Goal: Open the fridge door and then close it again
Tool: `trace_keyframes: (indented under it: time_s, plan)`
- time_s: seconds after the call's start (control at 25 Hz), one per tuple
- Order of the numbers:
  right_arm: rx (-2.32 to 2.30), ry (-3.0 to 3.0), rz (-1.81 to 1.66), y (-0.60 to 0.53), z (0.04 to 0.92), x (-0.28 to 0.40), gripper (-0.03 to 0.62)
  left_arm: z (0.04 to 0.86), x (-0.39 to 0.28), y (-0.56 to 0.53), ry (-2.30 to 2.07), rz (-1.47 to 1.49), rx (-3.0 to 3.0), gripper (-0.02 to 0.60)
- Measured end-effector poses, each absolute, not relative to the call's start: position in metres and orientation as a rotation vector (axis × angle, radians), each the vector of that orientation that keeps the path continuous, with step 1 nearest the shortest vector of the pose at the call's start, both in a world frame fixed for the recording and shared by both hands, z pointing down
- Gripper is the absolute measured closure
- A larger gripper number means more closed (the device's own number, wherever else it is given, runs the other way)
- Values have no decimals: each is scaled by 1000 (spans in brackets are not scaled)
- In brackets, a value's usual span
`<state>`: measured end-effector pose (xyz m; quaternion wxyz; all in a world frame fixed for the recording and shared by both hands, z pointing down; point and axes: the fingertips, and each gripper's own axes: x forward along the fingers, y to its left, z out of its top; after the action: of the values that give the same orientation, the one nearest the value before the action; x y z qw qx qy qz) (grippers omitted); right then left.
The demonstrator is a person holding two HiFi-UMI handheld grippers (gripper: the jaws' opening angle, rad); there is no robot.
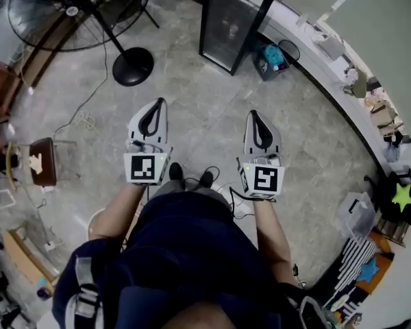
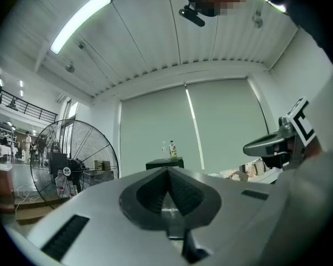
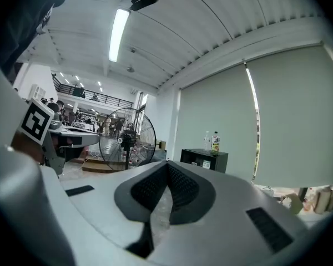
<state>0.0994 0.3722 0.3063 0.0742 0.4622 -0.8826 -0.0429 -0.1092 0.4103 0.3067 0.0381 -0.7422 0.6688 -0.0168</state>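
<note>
The fridge [image 1: 231, 20] is a small black cabinet with a glass door, standing against the curved wall at the top of the head view; its door looks closed. In the gripper views the fridge [image 3: 205, 158] [image 2: 165, 163] shows far ahead with bottles on top. My left gripper [image 1: 160, 102] and right gripper [image 1: 253, 114] are held side by side in front of the person, well short of the fridge. Both point level toward it, jaws shut with nothing between them. The left gripper [image 2: 167, 172] and right gripper [image 3: 167, 167] tips meet in their own views.
A big standing fan [image 1: 82, 12] with a round black base [image 1: 133, 66] stands left of the fridge. A cable [image 1: 82, 118] trails over the stone floor. A blue bag [image 1: 270, 58] sits right of the fridge. Cluttered counters line the curved wall [image 1: 356, 115]. A small wooden stool [image 1: 42, 161] is at left.
</note>
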Motion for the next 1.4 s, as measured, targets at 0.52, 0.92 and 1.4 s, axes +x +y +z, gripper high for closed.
trace_keyframes:
  time_s: [0.52,0.92,1.4]
  plan:
    - [1335,-2649,-137,376,308,95,574,313,-109,407,2077,-53,-2306,555]
    - [1323,-2655,-135,369,306,97,574,313,-105,402,2054,-49,-2321,554]
    - [1265,-2691,-120,356,312,115,574,316,-74,384,2016,-61,-2371,414]
